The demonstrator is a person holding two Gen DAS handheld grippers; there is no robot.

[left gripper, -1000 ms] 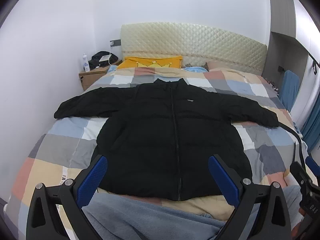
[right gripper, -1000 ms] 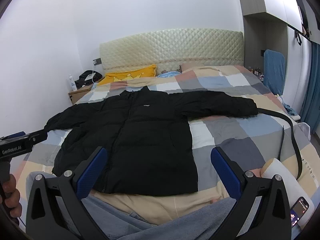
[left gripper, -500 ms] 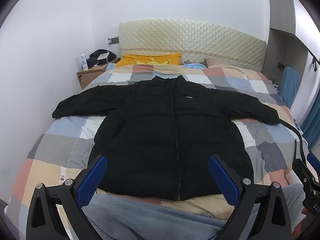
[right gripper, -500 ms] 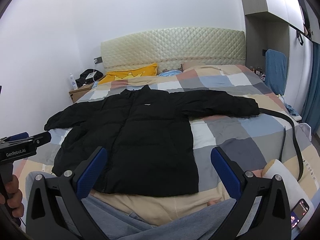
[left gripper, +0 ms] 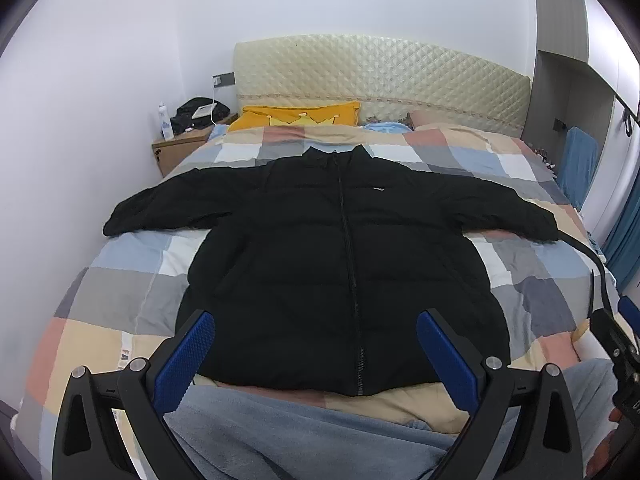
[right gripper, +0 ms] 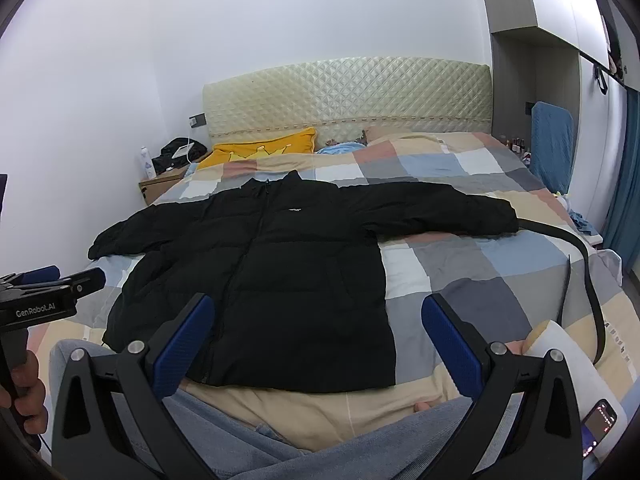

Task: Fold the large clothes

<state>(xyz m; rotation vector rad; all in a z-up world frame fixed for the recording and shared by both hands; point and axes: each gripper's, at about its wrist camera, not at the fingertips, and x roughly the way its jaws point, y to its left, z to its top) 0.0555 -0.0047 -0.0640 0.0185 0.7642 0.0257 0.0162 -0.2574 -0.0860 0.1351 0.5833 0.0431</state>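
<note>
A black puffer jacket (left gripper: 336, 248) lies flat and zipped on the checked bedspread (left gripper: 120, 288), front up, collar toward the headboard, both sleeves spread sideways. It also shows in the right wrist view (right gripper: 280, 276). My left gripper (left gripper: 316, 344) is open and empty, held above the jacket's hem. My right gripper (right gripper: 316, 332) is open and empty, above the hem's right side. The left gripper's body (right gripper: 44, 300) shows at the left edge of the right wrist view.
A black belt (right gripper: 576, 264) lies by the right sleeve. A yellow pillow (left gripper: 300, 114) and quilted headboard (left gripper: 380, 68) are at the back. A nightstand (left gripper: 180, 148) stands at left. A phone (right gripper: 598, 424) and white pillow (right gripper: 560, 344) sit near right. Grey-trousered legs (left gripper: 280, 432) are below.
Both grippers have risen and tipped slightly, so the jacket sits a little lower in the views. The jacket has not moved. Both stay open.
</note>
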